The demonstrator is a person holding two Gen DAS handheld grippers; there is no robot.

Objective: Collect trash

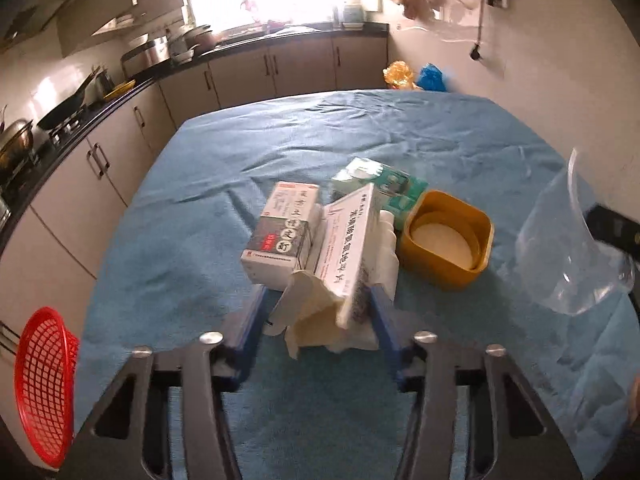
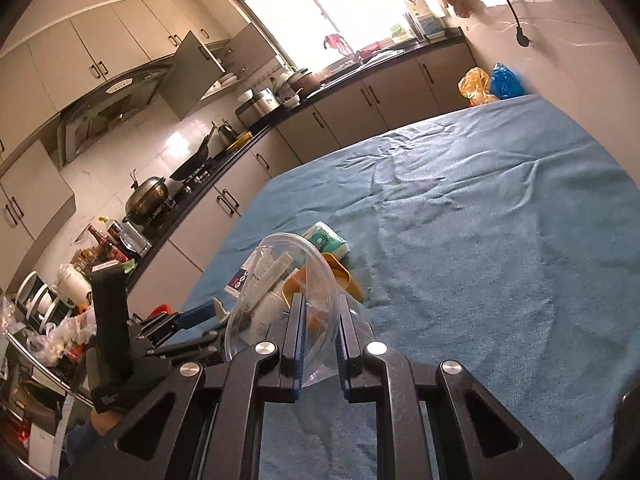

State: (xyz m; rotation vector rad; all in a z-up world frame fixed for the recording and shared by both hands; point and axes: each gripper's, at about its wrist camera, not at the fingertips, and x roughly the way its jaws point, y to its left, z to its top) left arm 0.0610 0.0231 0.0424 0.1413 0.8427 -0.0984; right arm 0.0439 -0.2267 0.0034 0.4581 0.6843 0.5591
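A pile of trash lies on the blue tablecloth [image 1: 280, 152]: two white medicine boxes [image 1: 280, 236] [image 1: 348, 248], a green tissue pack [image 1: 380, 184], a yellow square tub [image 1: 448, 236] and crumpled white paper [image 1: 316, 316]. My left gripper [image 1: 316, 304] is closed around the crumpled paper and the end of the right-hand box. My right gripper [image 2: 322, 316] is shut on the rim of a clear plastic bag [image 2: 280, 292], held open beside the pile. The bag also shows in the left wrist view [image 1: 568, 248]. The left gripper shows in the right wrist view [image 2: 192, 316].
A red mesh basket [image 1: 40, 384] sits off the table's left edge. Kitchen counters with pots, a wok and a stove [image 2: 168, 196] run along the left and far side. Orange and blue bags [image 1: 416, 76] lie beyond the table's far corner. The cloth stretches to the right [image 2: 500, 240].
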